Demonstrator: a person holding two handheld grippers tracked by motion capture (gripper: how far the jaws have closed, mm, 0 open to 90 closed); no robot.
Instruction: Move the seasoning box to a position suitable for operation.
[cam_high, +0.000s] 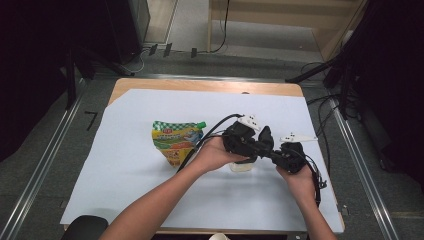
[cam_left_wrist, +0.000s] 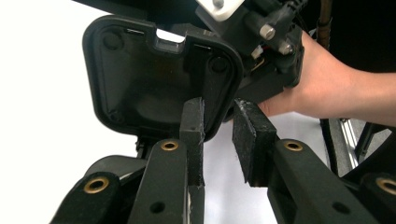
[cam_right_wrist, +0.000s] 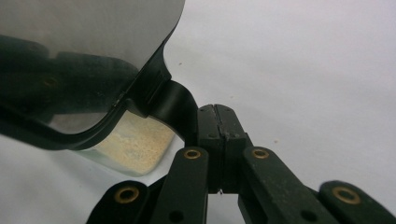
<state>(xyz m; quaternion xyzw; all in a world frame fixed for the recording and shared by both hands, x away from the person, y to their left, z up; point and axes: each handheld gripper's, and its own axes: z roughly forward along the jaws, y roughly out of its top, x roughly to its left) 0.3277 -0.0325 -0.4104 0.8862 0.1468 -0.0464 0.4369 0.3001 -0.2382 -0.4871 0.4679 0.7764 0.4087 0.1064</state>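
- The left claw (cam_high: 264, 136) and the right claw (cam_high: 267, 150) meet over the middle of the table (cam_high: 200, 85), a little toward its right edge, above the white sheet (cam_high: 150, 200) that covers most of the top.
- A small clear tub (cam_high: 242, 166) with a pale, crumbly filling stands on the sheet just under the two claws, nearer the table's front edge than its back edge.
- In the right gripper view the tub (cam_right_wrist: 135, 147) sits low at left, and a black lid (cam_right_wrist: 70, 107) is tilted above it, lifted off on the near side.
- The right claw (cam_right_wrist: 217, 123) has its jaws pressed together, pinching the curved black tab (cam_right_wrist: 175, 105) at the lid's edge.
- In the left gripper view the left claw (cam_left_wrist: 219, 135) has its jaws apart; one pad (cam_left_wrist: 192, 135) lies against the underside of the lid (cam_left_wrist: 140, 79), the other pad (cam_left_wrist: 252, 140) is clear of it.
- Behind the lid in that view, a hand (cam_left_wrist: 327, 88) holds the right gripper's body.
- A colourful pouch (cam_high: 176, 140) with a green cap lies flat on the sheet, left of the hands, toward the table's middle.
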